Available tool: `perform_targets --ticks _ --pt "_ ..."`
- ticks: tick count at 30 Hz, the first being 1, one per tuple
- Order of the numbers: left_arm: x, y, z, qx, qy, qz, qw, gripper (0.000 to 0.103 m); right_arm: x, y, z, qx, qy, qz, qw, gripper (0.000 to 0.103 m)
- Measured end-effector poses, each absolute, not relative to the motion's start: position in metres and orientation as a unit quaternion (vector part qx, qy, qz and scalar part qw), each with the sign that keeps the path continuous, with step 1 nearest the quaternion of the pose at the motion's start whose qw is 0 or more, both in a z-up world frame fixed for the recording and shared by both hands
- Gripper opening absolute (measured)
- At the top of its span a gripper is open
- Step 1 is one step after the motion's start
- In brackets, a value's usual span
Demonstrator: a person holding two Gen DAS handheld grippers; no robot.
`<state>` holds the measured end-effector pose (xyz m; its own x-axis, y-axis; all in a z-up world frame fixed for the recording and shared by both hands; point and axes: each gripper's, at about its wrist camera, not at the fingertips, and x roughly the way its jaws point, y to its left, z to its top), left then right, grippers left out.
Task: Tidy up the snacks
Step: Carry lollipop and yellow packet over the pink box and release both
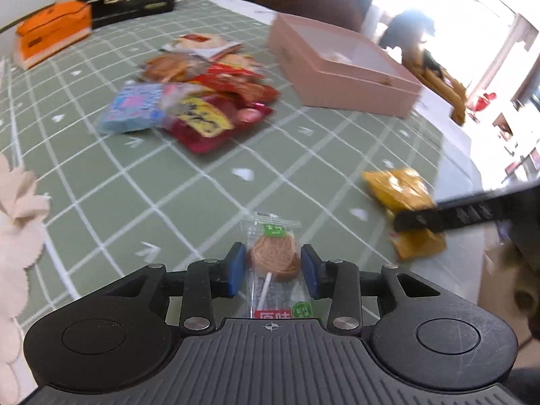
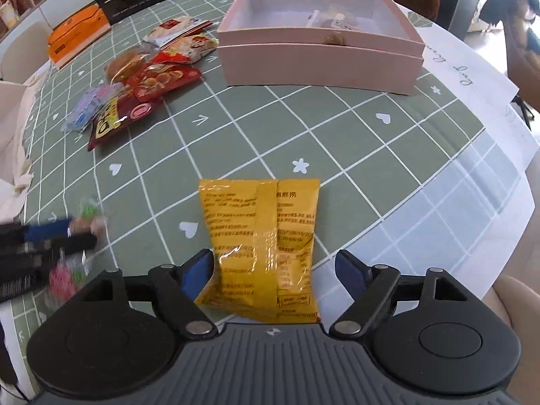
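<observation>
Two snacks up front: clear-wrapped brown lollipop point(image 1: 274, 263) lies between left gripper point(image 1: 273, 269) pads w/ gaps both sides, stick toward camera; yellow foil packet point(image 2: 261, 246) lies lengthwise on green checked tablecloth point(image 2: 337, 141), right gripper point(image 2: 276, 271) released, pink cardboard box point(image 2: 320, 64) beyond

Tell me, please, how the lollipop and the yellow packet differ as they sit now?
The lollipop is small in a clear wrapper; the yellow packet is a larger, opaque pouch. The lollipop sits between narrow-set left gripper pads; the packet lies between wide-open right gripper pads, ungripped. Both lie outside the pink box.
</observation>
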<state>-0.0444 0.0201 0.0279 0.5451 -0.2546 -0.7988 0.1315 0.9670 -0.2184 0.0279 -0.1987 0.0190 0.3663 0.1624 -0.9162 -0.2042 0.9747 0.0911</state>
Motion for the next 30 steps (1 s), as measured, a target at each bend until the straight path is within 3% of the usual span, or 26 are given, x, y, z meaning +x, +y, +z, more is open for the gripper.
perform_targets --ticks 4,6,7,8,14,18,22,25,30 --pt "-0.052 -0.005 0.038 -0.052 0.455 -0.139 0.878 0.041 0.037 -0.201 0.016 0.0 0.559 0.11 0.822 0.08" --pt "-0.051 -0.013 0.05 -0.05 0.443 -0.144 0.884 0.041 0.035 -0.2 0.017 -0.004 0.556 0.118 0.823 0.07" --pt "-0.047 -0.015 0.062 -0.059 0.432 -0.148 0.888 0.041 0.033 -0.2 0.019 -0.012 0.554 0.126 0.823 0.054" --pt "-0.044 -0.014 0.074 -0.071 0.418 -0.153 0.893 0.041 0.031 -0.201 0.022 -0.012 0.556 0.137 0.82 0.052" --pt "0.023 -0.024 0.174 -0.083 0.295 -0.166 0.937 0.041 0.046 -0.243 0.11 0.029 0.486 0.168 0.857 0.051" --pt "0.096 -0.048 0.199 -0.074 0.264 -0.168 0.947 0.041 0.075 -0.275 0.176 0.019 0.404 0.148 0.902 0.052" --pt "0.17 -0.075 0.179 -0.103 0.284 -0.179 0.936 0.043 0.107 -0.304 0.198 0.009 0.375 0.112 0.92 0.052" --pt "0.216 -0.091 0.126 -0.12 0.354 -0.169 0.912 0.04 0.126 -0.32 0.193 0.007 0.376 0.095 0.922 0.052" --pt "0.212 -0.061 0.084 -0.179 0.379 -0.145 0.896 0.04 0.148 -0.331 0.169 0.003 0.399 0.09 0.913 0.052"
